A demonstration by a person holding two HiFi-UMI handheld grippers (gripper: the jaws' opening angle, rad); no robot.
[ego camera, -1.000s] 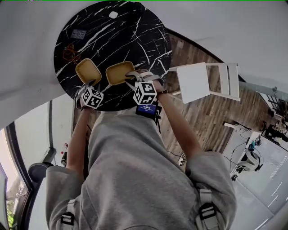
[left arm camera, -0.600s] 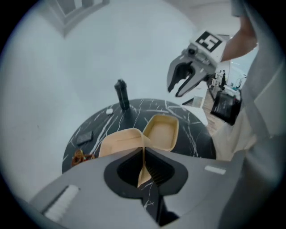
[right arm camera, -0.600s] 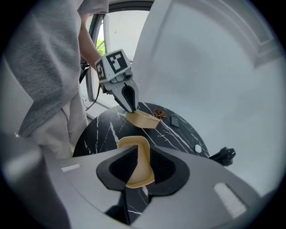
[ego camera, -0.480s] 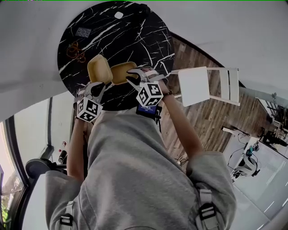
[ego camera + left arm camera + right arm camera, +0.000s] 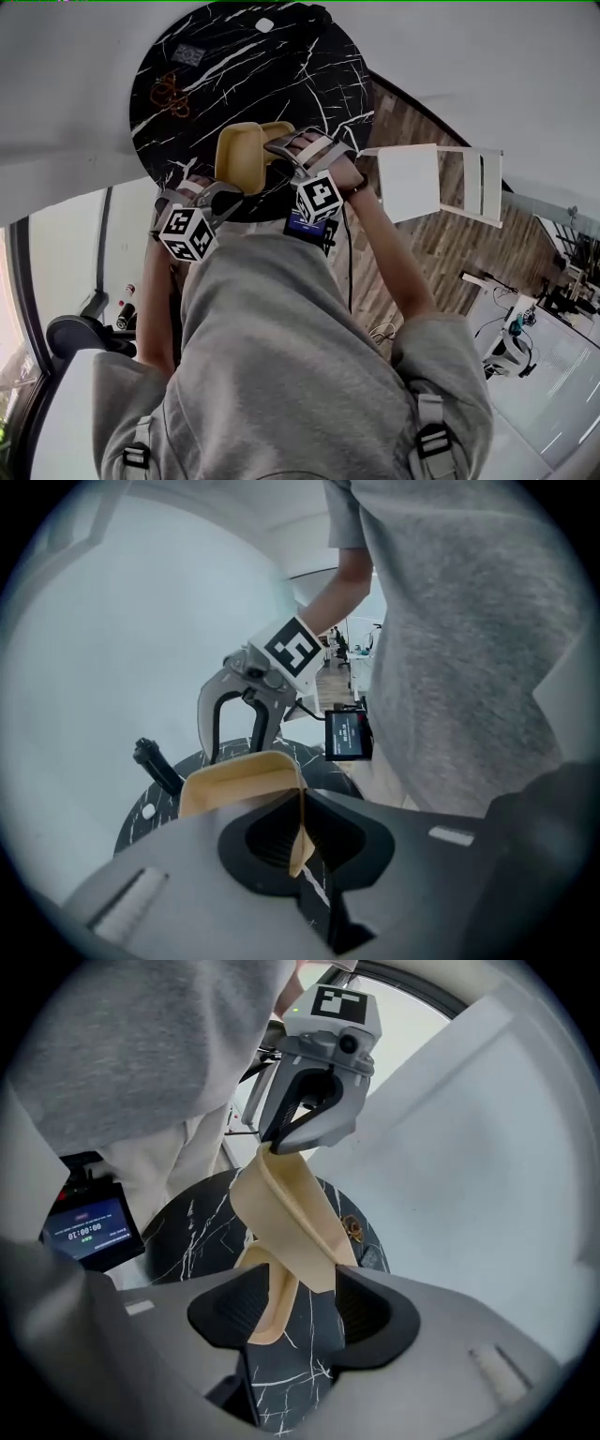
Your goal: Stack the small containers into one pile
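Two tan small containers are over the black marble table point(image 5: 234, 66). My left gripper point(image 5: 232, 187) is shut on the rim of one container point(image 5: 239, 155), which hangs tilted above the table; its wall is pinched between the pads point(image 5: 302, 832). The second container point(image 5: 278, 131) lies just behind it. My right gripper point(image 5: 286, 150) stands open around that second container's wall point(image 5: 267, 1312); its jaws have just been opening and the pads point(image 5: 367, 1312) stand apart from the wall. The lifted container point(image 5: 291, 1213) reaches down toward the right gripper's gap, with the left gripper point(image 5: 281, 1143) above.
An orange item point(image 5: 169, 94), a grey square tag point(image 5: 187, 54) and a small white object point(image 5: 264, 24) lie on the far half of the table. A white chair point(image 5: 422, 178) stands to the right on the wooden floor. A small screen point(image 5: 89, 1227) hangs from the right wrist.
The left gripper shut on its container, lifted it off the table and carried it right, tilted over the second one. The right gripper rolled, rose a little and opened its jaws.
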